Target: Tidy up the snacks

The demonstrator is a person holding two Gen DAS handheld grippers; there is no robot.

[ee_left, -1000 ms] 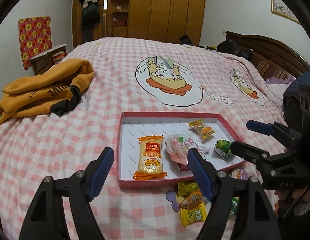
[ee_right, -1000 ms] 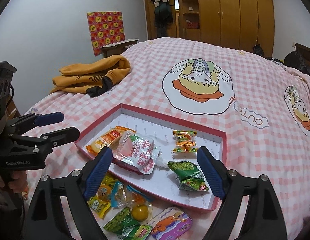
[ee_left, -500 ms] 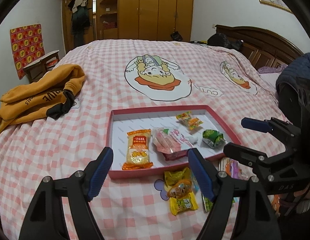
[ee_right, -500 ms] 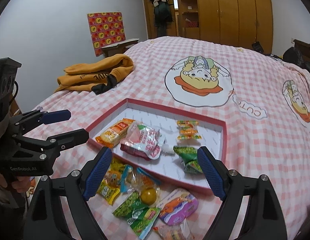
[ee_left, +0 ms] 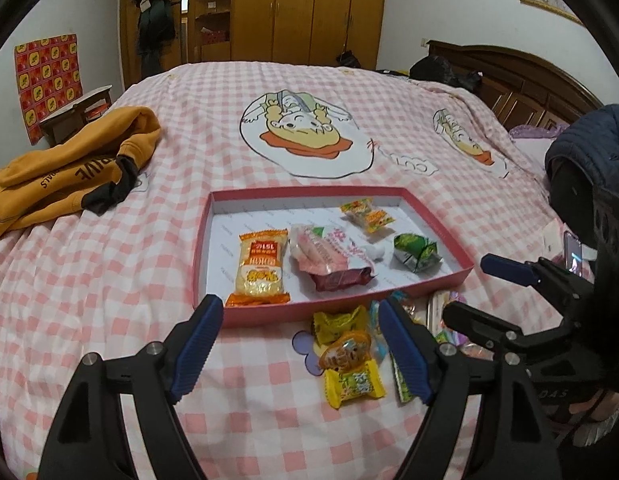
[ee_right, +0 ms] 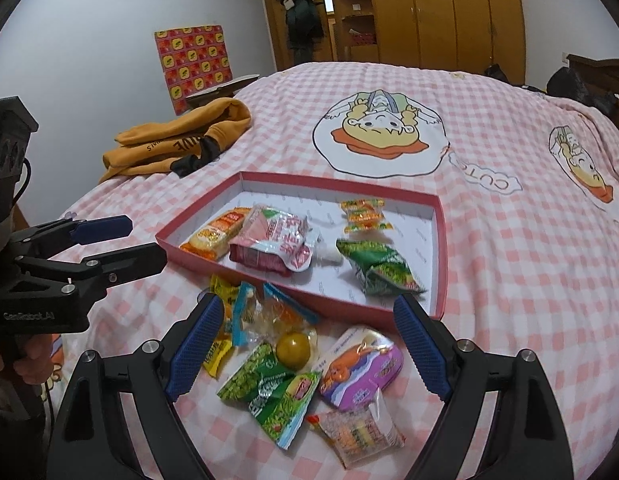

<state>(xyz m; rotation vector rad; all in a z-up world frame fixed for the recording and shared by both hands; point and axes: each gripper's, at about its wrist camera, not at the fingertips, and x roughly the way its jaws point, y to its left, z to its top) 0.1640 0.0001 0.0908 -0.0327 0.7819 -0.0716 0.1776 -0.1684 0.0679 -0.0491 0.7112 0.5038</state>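
Observation:
A shallow red tray (ee_left: 325,191) (ee_right: 440,240) lies on the pink checked bed. Inside it are an orange cracker pack (ee_left: 261,266), a pink-and-white pouch (ee_left: 329,254) (ee_right: 275,242), small orange candies (ee_left: 367,214) and a green packet (ee_left: 415,250) (ee_right: 379,270). Loose snacks lie in front of the tray: yellow candies (ee_left: 351,386), a green pea packet (ee_right: 269,392), a round yellow ball (ee_right: 293,350), a purple pack (ee_right: 363,368). My left gripper (ee_left: 299,346) is open above the loose candies. Over the same pile my right gripper (ee_right: 309,348) is open too, holding nothing.
An orange hoodie (ee_left: 65,168) (ee_right: 177,142) lies on the bed's left side. Wooden wardrobes (ee_left: 309,12) stand behind the bed, and a dark headboard (ee_left: 521,80) is at the right. A dark jacket (ee_left: 589,148) rests near the right gripper.
Both grippers have pulled back from the tray toward the bed's near edge, so the loose snack pile now lies between their fingers. Nothing was picked up.

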